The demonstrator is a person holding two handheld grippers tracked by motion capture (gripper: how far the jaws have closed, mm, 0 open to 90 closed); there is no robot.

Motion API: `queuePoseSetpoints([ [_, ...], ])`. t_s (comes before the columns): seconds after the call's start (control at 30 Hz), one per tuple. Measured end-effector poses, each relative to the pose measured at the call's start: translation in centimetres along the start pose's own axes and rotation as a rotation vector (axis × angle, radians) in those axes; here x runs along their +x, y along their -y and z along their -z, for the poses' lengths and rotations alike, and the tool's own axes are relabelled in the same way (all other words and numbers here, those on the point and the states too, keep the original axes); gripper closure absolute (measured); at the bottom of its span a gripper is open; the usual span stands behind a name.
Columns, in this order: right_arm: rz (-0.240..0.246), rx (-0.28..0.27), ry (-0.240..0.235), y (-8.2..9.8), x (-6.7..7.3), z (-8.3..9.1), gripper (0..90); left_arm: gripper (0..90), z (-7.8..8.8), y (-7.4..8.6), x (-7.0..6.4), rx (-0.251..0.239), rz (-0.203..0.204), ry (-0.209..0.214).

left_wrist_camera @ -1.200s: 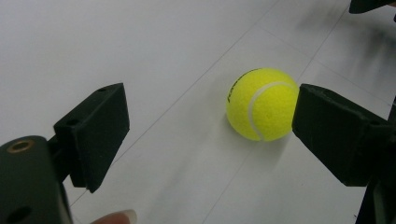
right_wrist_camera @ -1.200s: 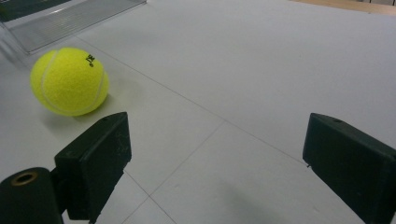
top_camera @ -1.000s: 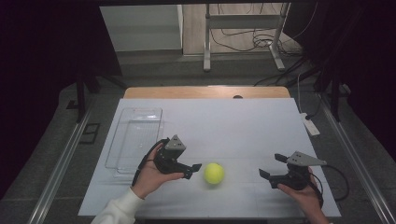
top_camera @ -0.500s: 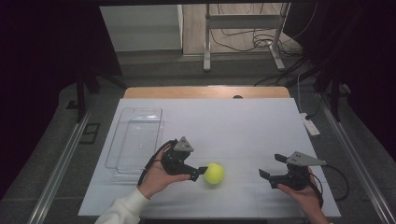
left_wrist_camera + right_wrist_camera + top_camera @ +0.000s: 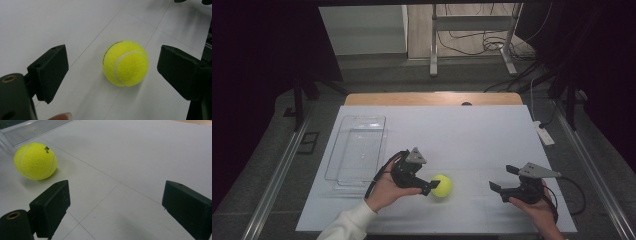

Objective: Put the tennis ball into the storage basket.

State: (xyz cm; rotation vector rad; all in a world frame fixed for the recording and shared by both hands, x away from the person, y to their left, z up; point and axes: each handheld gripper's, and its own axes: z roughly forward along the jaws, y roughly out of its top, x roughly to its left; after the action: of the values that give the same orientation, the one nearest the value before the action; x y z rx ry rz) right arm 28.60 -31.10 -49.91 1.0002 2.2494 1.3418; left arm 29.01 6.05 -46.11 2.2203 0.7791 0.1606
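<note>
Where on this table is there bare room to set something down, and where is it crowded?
Free: the far half of the white table, beyond both tools, and the stretch between the tennis ball and the right tool. Crowded: the near left, where the left tool flanks the ball beside the clear tray.

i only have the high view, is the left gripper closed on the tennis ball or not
Observer: Not closed. In the left gripper view the tennis ball sits between the left gripper's open jaws, with a gap on each side.
Operator: is the ball lifted or on the table
Observer: On the table; its shadow lies right under it in that view.
Operator: what about the right gripper
Observer: The right gripper is open with nothing between its jaws; the ball lies ahead and to the left in its view.
Operator: any marking on the ball
Observer: A small black print near its top shows in the right gripper view; it is too small to read.
</note>
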Motion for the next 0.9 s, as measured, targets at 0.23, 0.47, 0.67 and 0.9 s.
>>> queuePoseSetpoints([
  [0.23, -0.002, 0.001, -0.001, 0.0, 0.0, 0.0, 8.2, 11.3, -0.5, -0.2, 0.1, 0.007, 0.003, 0.012],
  [0.47, -0.003, 0.001, -0.001, 0.0, 0.0, 0.0, 8.1, 11.2, -1.1, -0.4, 0.0, 0.02, 0.003, 0.024],
  [0.67, -0.003, 0.001, -0.001, 0.0, -0.1, 0.0, 8.1, 11.1, -1.6, -0.6, 0.2, 0.03, 0.007, 0.035],
  [0.9, -0.002, 0.001, -0.002, 0.0, -0.1, 0.0, 8.1, 9.8, -2.4, -0.9, 0.0, 0.048, 0.006, 0.047],
])
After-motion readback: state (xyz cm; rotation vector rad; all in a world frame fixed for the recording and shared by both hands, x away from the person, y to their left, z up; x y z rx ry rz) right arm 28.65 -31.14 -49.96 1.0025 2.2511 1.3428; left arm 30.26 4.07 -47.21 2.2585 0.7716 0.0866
